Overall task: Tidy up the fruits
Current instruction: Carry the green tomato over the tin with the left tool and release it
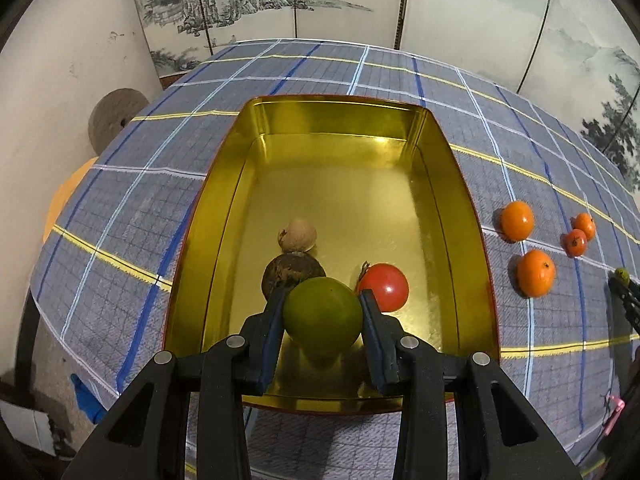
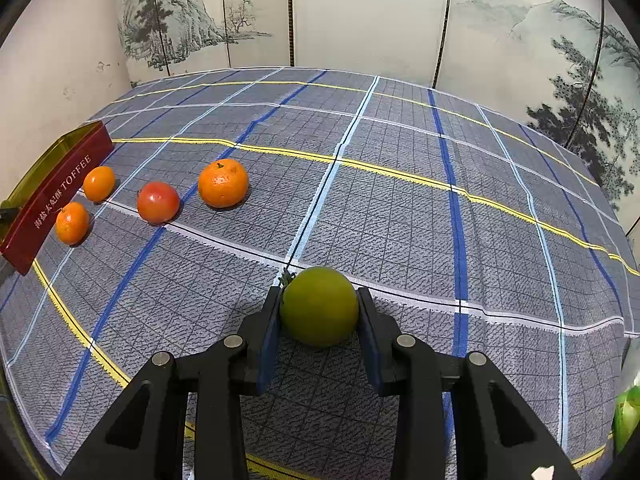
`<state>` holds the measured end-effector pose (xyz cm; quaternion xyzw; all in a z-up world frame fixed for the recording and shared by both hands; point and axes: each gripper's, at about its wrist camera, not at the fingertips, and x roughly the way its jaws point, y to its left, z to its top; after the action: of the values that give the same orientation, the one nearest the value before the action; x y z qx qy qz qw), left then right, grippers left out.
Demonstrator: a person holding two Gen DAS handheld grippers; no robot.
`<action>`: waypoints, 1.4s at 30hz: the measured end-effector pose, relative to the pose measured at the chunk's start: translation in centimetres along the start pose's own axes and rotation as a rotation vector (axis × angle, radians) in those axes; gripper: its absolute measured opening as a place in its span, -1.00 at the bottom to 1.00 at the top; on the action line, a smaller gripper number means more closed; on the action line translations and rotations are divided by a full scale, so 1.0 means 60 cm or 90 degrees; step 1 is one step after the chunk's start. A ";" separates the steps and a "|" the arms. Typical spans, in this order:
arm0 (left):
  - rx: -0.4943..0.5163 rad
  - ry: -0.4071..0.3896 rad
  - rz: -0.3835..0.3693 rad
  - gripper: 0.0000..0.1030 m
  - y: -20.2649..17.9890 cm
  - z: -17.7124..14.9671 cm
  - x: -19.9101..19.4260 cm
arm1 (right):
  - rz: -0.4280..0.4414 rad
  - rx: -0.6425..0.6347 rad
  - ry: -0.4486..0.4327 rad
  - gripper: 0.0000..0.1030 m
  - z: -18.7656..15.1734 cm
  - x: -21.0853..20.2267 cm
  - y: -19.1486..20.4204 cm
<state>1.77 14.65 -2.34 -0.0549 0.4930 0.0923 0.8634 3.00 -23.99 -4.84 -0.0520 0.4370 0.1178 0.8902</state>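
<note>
Landmark: gold tin (image 1: 448, 184), open, red outside, standing on the plaid-clothed table (image 2: 400, 208).
Left hand-held gripper (image 1: 323, 316): angled steeply down over the tin's near end, blue pads clamped on either side of a green fruit (image 1: 322, 314).
Green fruit, left: inside the tin's near end, close above its floor; contact with the floor cannot be told.
Tin contents: red tomato (image 1: 386, 286) just right of the held fruit; dark brown fruit (image 1: 288, 272) behind it; pale walnut-like item (image 1: 298, 234) further in.
Right hand-held gripper (image 2: 319, 312): tilted down over the cloth, well right of the tin, closed on a second green fruit (image 2: 319, 306), which sits low at the cloth.
Loose fruit: four oranges and one red tomato (image 2: 158, 202) on the cloth between the tin and the right gripper; two small oranges (image 2: 72, 222) just beside the tin's red wall.
</note>
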 end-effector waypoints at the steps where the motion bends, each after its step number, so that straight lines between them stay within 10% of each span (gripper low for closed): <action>1: 0.001 0.001 0.000 -0.27 0.000 -0.001 0.000 | 0.000 0.000 0.000 -0.37 0.000 0.000 0.000; 42: 0.012 0.011 0.031 -0.04 0.015 -0.018 0.024 | -0.011 0.001 0.003 -0.38 0.007 -0.001 0.005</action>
<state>1.40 15.49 -4.11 -0.0356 0.5028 0.1079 0.8569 3.24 -23.64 -4.55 -0.0554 0.4390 0.1098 0.8900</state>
